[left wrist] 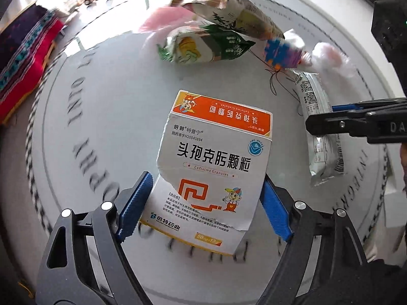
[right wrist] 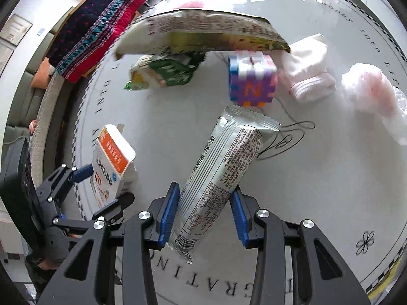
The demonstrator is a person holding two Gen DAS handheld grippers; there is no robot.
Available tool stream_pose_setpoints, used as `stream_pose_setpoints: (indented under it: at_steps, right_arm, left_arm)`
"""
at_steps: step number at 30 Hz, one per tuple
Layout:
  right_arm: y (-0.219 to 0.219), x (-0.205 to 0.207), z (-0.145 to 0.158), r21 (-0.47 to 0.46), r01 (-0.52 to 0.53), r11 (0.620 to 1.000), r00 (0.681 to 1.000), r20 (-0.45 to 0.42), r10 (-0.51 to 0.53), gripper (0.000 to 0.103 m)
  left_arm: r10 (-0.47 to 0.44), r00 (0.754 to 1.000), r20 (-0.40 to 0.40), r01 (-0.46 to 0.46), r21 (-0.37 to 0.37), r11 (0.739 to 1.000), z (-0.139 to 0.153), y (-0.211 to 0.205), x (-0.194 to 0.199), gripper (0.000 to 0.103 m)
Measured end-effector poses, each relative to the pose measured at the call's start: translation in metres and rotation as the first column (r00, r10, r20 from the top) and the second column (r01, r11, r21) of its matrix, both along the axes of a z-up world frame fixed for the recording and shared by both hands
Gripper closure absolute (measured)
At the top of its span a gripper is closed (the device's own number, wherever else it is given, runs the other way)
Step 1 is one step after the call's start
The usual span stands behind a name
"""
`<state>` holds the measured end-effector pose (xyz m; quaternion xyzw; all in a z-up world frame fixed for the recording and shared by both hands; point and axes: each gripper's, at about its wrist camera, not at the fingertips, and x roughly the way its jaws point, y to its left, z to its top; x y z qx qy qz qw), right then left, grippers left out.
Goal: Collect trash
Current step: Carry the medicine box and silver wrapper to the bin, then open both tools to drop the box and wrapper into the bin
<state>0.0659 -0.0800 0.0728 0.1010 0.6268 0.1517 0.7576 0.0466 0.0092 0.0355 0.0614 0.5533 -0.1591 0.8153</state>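
Left gripper (left wrist: 203, 203) has its blue pads clamped on the torn white-and-orange cardboard medicine box (left wrist: 213, 162), dead centre over the round white table (left wrist: 101, 106). At 3 o'clock, the right gripper (right wrist: 203, 213) pinches the long silver foil snack wrapper (right wrist: 223, 165), whose tip points to 12 at a purple foam cube (right wrist: 251, 78).

My right gripper (right wrist: 204, 212) clamps a silver wrapper (right wrist: 223, 162) that slants up toward a foam cube (right wrist: 251, 81). To the left, my left gripper (right wrist: 101, 190) has a medicine box (right wrist: 112, 162) between its fingers. A big bag (right wrist: 203, 35) and a green packet (right wrist: 162, 73) lie farther off on the table (right wrist: 318, 190).
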Motion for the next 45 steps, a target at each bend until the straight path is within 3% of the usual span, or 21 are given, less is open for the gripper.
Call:
stream_pose_setpoints:
  at_steps: [14,24,35,41,45]
  right_arm:
    - [0.094,-0.051,0.041,0.004,-0.197,0.980,0.977,0.087,0.196,0.061]
    - [0.199,-0.113,0.047,-0.022,-0.430,0.903,0.895,0.118,0.429,0.061]
    - [0.299,-0.194,0.045,-0.021,-0.666,0.746,0.738,0.131,0.662,0.061]
    - [0.340,-0.232,0.039,-0.016,-0.753,0.658,0.651,0.125,0.748,0.061]
    - [0.362,-0.251,0.032,-0.016,-0.788,0.615,0.611,0.105,0.785,0.061]
  left_arm:
    - [0.149,0.982,0.115,-0.143,-0.063,0.988,0.025,0.100,-0.100,0.023]
    - [0.300,0.937,0.176,-0.291,-0.077,0.954,0.039,0.165,-0.187,0.023]
    - [0.500,0.843,0.196,-0.502,-0.045,0.864,0.036,0.237,-0.283,0.023]
    - [0.615,0.766,0.187,-0.617,-0.055,0.785,0.028,0.270,-0.332,0.023]
    - [0.672,0.721,0.170,-0.674,-0.051,0.737,0.019,0.284,-0.356,0.023]
